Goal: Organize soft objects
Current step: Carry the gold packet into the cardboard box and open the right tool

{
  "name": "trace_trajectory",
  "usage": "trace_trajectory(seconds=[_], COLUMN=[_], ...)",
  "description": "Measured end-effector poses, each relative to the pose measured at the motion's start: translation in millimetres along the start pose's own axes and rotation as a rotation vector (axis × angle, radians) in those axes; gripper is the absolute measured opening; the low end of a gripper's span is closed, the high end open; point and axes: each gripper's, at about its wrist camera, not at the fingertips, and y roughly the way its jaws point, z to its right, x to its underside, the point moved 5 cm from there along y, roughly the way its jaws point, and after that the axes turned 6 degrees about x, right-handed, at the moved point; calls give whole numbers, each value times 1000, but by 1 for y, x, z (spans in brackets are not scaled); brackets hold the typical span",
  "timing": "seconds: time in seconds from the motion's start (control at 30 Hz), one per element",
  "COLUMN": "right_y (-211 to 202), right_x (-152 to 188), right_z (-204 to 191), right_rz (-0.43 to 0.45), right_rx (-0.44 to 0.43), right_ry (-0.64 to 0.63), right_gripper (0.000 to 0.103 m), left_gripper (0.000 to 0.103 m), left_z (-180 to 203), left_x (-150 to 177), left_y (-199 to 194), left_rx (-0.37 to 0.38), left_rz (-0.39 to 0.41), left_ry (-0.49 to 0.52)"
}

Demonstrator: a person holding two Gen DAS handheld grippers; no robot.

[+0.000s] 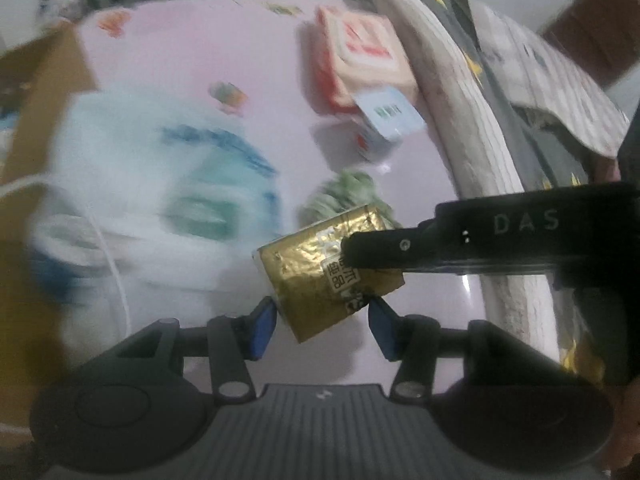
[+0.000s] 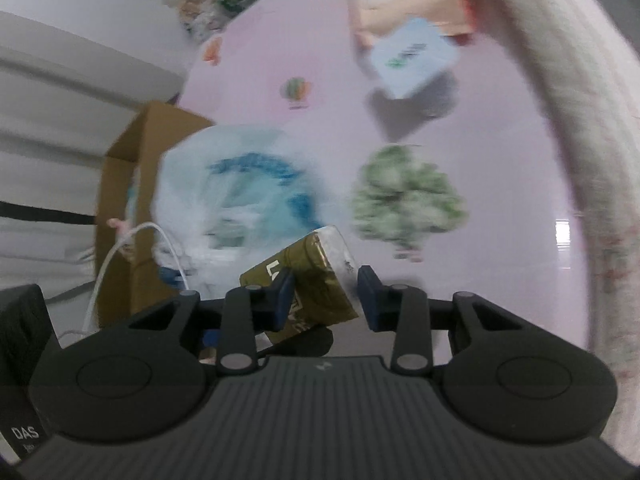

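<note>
A gold foil tissue pack [image 1: 320, 280] hangs tilted above the pink table [image 1: 192, 60]. My left gripper [image 1: 322, 326] has it between its blue pads, which press on its lower end. From the right, a black finger of my right gripper [image 1: 360, 258] lies across the pack's top face. In the right wrist view the same gold pack [image 2: 320, 280] sits between the pads of my right gripper [image 2: 326, 300], and both pads touch it. A dark shape under the pack may be the left gripper's fingers.
A big white and blue plastic bag [image 1: 160, 184] lies left of the pack, with a cardboard box [image 2: 132, 184] at the table's left edge. A green and white cloth [image 2: 404, 204], a light blue box [image 2: 412, 56] and a pink and red pack [image 1: 360, 52] lie beyond. A beige roll [image 1: 460, 100] lines the right side.
</note>
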Motion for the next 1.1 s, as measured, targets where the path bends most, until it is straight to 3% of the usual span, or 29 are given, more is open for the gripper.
trace_trajectory(seconds=[0.3,0.5,0.77,0.97,1.1], right_y=[27,64,118,147,164], right_x=[2,20,51,67,78], right_z=[-140,-236,-321,-343,-348], right_rz=[-34,-97,-193,-238,-275], right_rx=[-109,-178,-147,-48,19], right_ry=[-152,-244,-389,-496,-569], right_gripper=[34,34,34,35,36], left_gripper=[52,52,53,58,62], left_z=[-99,-175,-248,-276,-284], left_x=[4,23,55,69,79], left_y=[-103,-152,-159,-137,-114], left_rx=[-121,-191,-182,-106,-76], left_rz=[157,199,167,118,24], left_ry=[-101,-197,-321,-391,-429])
